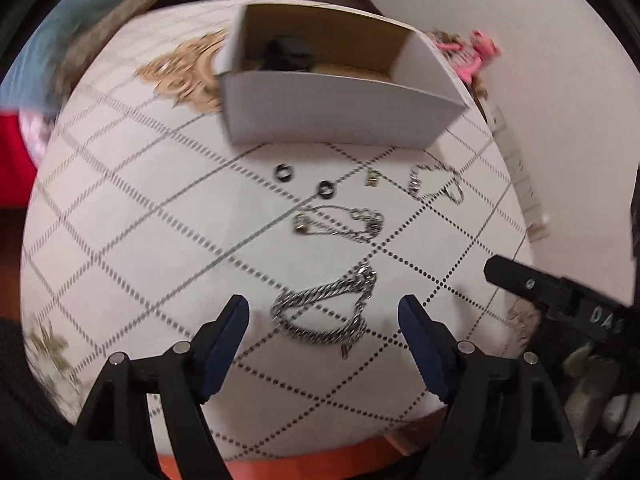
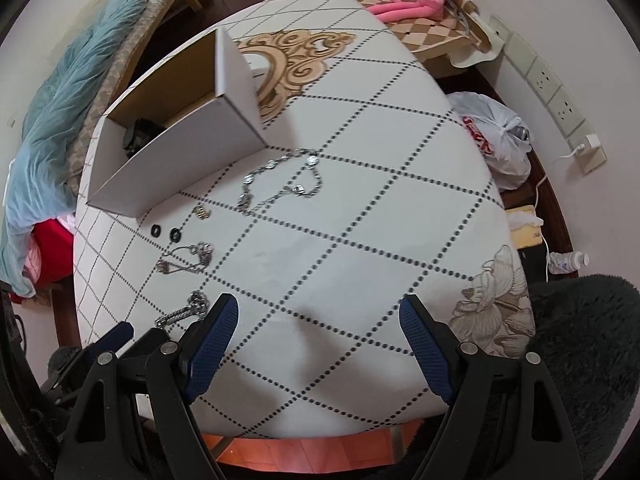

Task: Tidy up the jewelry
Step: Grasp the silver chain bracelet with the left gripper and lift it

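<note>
Silver chain (image 1: 326, 312) flat on desk (image 1: 160, 208), between spread left fingers (image 1: 224, 340), unpinched; cardboard box (image 1: 340, 116) beyond. Right fingers (image 2: 212, 344) spread too, over bare desk.

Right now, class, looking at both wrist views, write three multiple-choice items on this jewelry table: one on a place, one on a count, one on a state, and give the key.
1. Where does the heavy silver chain lie?
A. inside the box
B. on the tablecloth between the left gripper's open fingers
C. on the floor

2. How many small black rings lie in front of the cardboard box?
A. one
B. two
C. four

3. What state is the right gripper in?
A. open and holding nothing
B. shut on a chain
C. shut on a ring

Key: 1 B, the chain rests on the cloth between the spread blue pads. 2 B, two dark rings sit side by side. 3 A, only bare tablecloth shows between its fingers.
</note>
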Available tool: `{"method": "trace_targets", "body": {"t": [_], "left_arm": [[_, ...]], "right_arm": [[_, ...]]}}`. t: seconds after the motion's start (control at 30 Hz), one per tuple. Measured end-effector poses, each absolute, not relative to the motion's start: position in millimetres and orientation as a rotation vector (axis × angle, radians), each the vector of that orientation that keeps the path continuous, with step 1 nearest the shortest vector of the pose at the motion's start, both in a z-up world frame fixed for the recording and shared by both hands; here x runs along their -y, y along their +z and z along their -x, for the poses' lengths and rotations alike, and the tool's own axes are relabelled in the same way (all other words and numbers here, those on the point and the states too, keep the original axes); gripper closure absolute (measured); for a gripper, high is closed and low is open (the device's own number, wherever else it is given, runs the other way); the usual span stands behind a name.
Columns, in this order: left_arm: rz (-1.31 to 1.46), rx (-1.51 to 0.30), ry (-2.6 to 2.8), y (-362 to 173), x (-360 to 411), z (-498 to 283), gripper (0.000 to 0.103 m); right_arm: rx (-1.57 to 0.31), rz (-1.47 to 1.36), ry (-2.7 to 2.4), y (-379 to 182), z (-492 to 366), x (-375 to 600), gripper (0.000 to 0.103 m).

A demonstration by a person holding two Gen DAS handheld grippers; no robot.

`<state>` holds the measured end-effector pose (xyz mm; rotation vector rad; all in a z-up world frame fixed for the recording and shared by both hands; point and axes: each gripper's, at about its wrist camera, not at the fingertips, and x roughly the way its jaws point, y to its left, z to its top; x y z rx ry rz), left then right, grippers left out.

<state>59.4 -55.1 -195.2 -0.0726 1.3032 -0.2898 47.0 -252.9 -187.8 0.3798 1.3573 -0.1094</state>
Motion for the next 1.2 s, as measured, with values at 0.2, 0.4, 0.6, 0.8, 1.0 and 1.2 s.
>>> {"method": "trace_targets", "body": {"t": [0.2, 0.4, 0.6, 0.8, 1.0, 1.2], "left_arm": [[-0.144, -1.317, -0.288, -220.8, 92.2, -61.1, 0.028], [-0.22, -1.227, -0.329, -220.4, 100.5, -57.2, 0.054], [-0.059, -1.255, -0.341, -215.1, 65.9, -71.6, 0.092], [0.113, -1.241, -0.28, -198.7, 16.7, -72.4, 0.092], [0.152, -1.175, -0.256, -170.6, -2.7, -60.9, 0.092], [0.17, -1.162, -0.23, -169.5, -18.8, -70.9, 0.092]], "right_arm": [[-1.346, -0.393, -0.135, -186.3, -48.0, 265.1, 0.019], [-1.35, -0.4, -0.138, -188.0, -47.2, 266.9, 0.019], [-1.349, -0.404, -0.123, -187.0, -47.5, 260.8, 0.019], [-1.325, -0.406, -0.085, -178.2, -49.0, 252.7, 0.02], [-1.329, -0.421, 0.005, -186.2, -60.3, 233.5, 0.033], [-1.321, -0.362, 0.13, -205.9, -79.7, 191.3, 0.046]]}}
